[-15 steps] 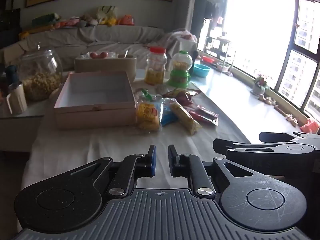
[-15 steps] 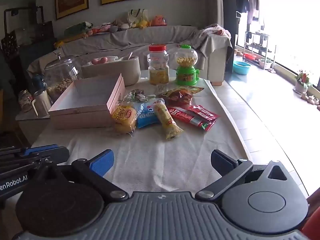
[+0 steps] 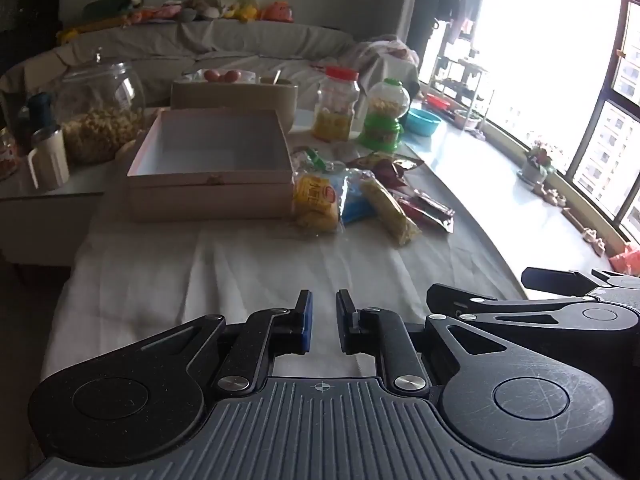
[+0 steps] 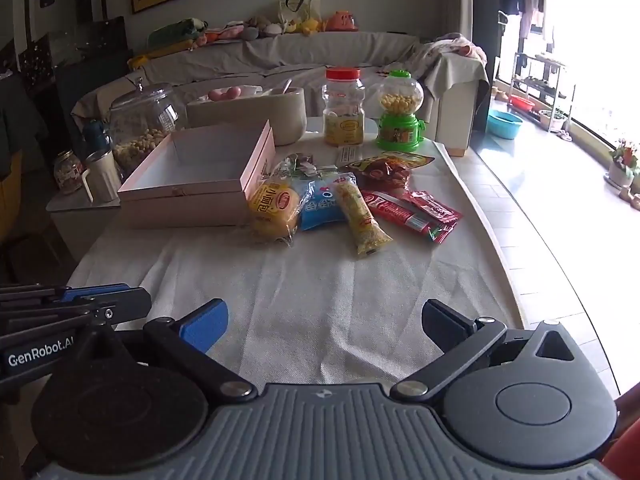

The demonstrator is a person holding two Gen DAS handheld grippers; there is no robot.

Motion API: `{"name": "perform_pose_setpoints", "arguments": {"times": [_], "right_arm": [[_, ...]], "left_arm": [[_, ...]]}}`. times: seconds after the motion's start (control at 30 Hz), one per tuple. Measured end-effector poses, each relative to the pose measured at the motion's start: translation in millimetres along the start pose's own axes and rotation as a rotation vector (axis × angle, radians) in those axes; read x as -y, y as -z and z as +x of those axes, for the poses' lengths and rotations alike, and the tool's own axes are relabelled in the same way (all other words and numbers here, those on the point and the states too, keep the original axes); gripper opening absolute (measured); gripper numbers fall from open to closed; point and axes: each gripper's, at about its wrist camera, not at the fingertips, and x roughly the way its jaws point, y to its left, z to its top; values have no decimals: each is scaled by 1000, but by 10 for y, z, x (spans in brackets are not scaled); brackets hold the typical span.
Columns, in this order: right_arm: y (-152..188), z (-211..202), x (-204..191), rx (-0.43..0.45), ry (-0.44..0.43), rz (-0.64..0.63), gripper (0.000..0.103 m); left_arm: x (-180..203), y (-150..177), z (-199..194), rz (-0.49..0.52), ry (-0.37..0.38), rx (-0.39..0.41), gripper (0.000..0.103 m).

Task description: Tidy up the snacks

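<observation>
A table (image 4: 320,300) covered with a pale cloth fills both views, and an open pink box (image 4: 200,176) sits on its far left part; everything else is placed from that box. Behind the box stands a beige tub (image 4: 256,114), and to the box's left a big glass jar (image 4: 140,120) holds pale round snacks. Beyond the box's far right corner stand a clear bottle with a red lid (image 4: 344,108) and a green candy dispenser (image 4: 400,114). The snacks lie in a cluster just right of the box: a yellow bun packet (image 4: 274,208) touching its right wall, then a blue packet (image 4: 320,204), a long yellow packet (image 4: 362,218), red wrappers (image 4: 416,210) and a dark red bag (image 4: 386,172) farther right. The box holds nothing.

The right tongs (image 4: 324,320) hover over bare cloth well in front of the box, jaws spread wide, nothing between them. The left tongs (image 3: 323,320) hover in front of the box too, jaws narrow with a slim gap, gripping nothing.
</observation>
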Motion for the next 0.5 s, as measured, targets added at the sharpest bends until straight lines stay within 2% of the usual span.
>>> {"name": "perform_pose_setpoints", "arguments": {"times": [0.5], "right_arm": [[-3,16,-15,-1,-1,2,103]], "left_arm": [[-34,6,0,-20,12,-3,17]]}}
